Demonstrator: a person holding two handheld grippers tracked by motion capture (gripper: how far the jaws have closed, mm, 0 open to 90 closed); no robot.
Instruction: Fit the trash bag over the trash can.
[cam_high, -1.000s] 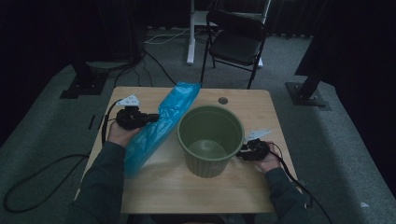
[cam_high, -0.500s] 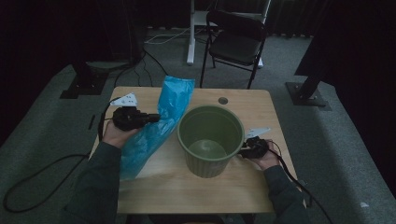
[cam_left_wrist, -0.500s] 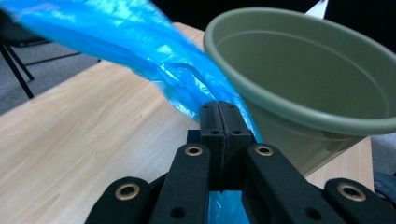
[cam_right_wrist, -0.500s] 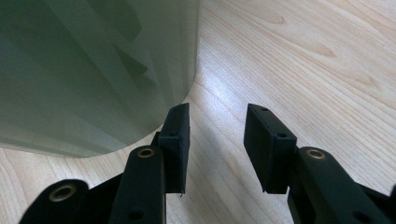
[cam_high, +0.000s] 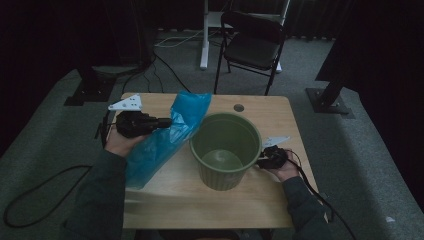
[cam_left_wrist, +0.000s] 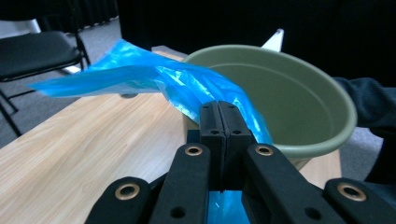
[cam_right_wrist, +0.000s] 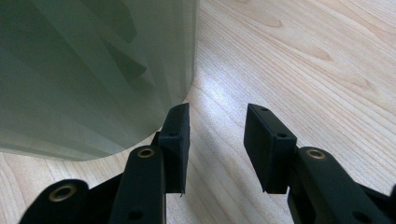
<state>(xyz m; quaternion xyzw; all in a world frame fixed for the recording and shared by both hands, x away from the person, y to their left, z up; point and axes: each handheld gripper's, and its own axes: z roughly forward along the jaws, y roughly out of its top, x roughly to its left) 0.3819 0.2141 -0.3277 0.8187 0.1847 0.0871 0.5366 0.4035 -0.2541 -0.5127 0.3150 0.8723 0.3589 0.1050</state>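
A blue plastic bag (cam_high: 165, 137) hangs slanted from the table's left side up to the rim of a green bucket (cam_high: 226, 150). My left gripper (cam_high: 167, 121) is shut on the bag's upper part and holds it above the table. In the left gripper view the closed jaws (cam_left_wrist: 218, 109) pinch the blue film (cam_left_wrist: 187, 84) just in front of the bucket's rim (cam_left_wrist: 289, 93). My right gripper (cam_high: 261, 161) rests low at the bucket's right side. Its jaws (cam_right_wrist: 217, 121) stand open on the wood with nothing between them, the left pad close to the bucket's wall (cam_right_wrist: 93, 70).
The wooden table (cam_high: 280, 200) has a round cable hole (cam_high: 239, 107) behind the bucket. A black folding chair (cam_high: 252, 45) stands beyond the far edge. Cables lie on the grey floor at the left (cam_high: 45, 185).
My left gripper has risen with the bag, lifting its top end higher beside the bucket. The right gripper and the bucket have stayed put.
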